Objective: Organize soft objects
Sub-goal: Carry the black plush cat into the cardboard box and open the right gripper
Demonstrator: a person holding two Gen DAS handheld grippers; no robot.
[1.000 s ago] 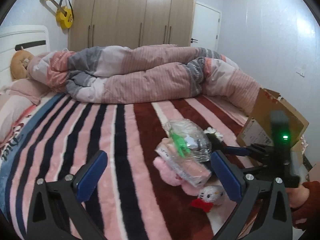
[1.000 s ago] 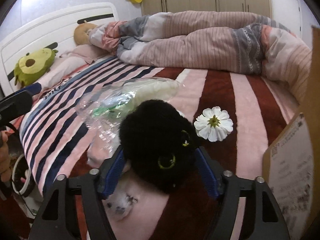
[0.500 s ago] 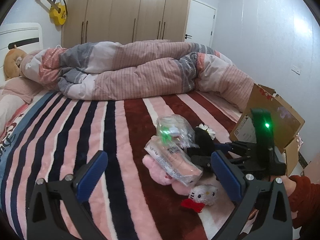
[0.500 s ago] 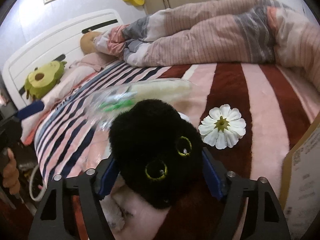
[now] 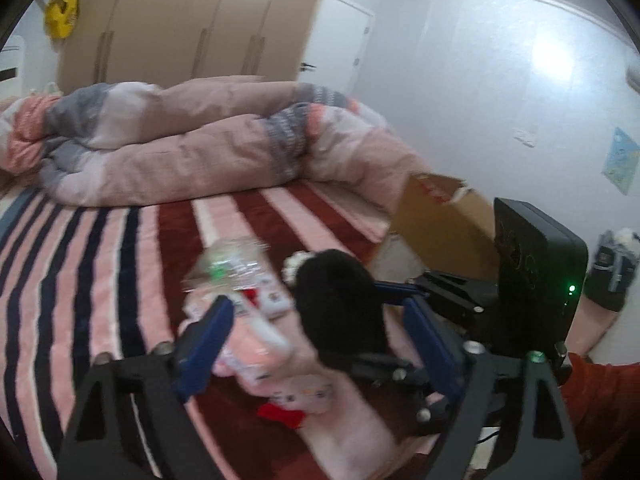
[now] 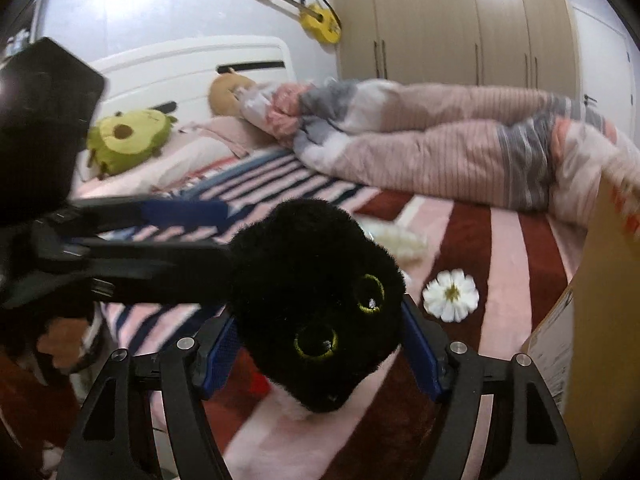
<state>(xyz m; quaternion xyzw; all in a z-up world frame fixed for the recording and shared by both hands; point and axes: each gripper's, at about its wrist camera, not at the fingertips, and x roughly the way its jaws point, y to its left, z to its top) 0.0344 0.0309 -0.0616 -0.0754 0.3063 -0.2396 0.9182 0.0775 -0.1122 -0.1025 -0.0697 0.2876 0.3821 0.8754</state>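
Note:
My right gripper [image 6: 320,344] is shut on a black plush toy [image 6: 316,304] with yellow-ringed eyes and holds it above the bed; the toy also shows in the left wrist view [image 5: 340,312]. My left gripper [image 5: 316,332] is open and hangs just over a pile of soft toys: a pink plush in clear wrap [image 5: 256,344], a clear bag with a green item [image 5: 232,264] and a small white kitten plush with a red bow [image 5: 296,400]. A white flower [image 6: 451,295] lies on the striped blanket [image 6: 504,248].
An open cardboard box [image 5: 444,224] stands at the bed's right edge, also in the right wrist view [image 6: 600,300]. A rumpled pink and grey duvet [image 5: 192,148] lies across the far side. A green avocado plush [image 6: 128,140] sits by the headboard.
My right gripper has lifted the black plush up off the bed and tilted upward. My left gripper has moved forward and right, closer to the toy pile and the right gripper.

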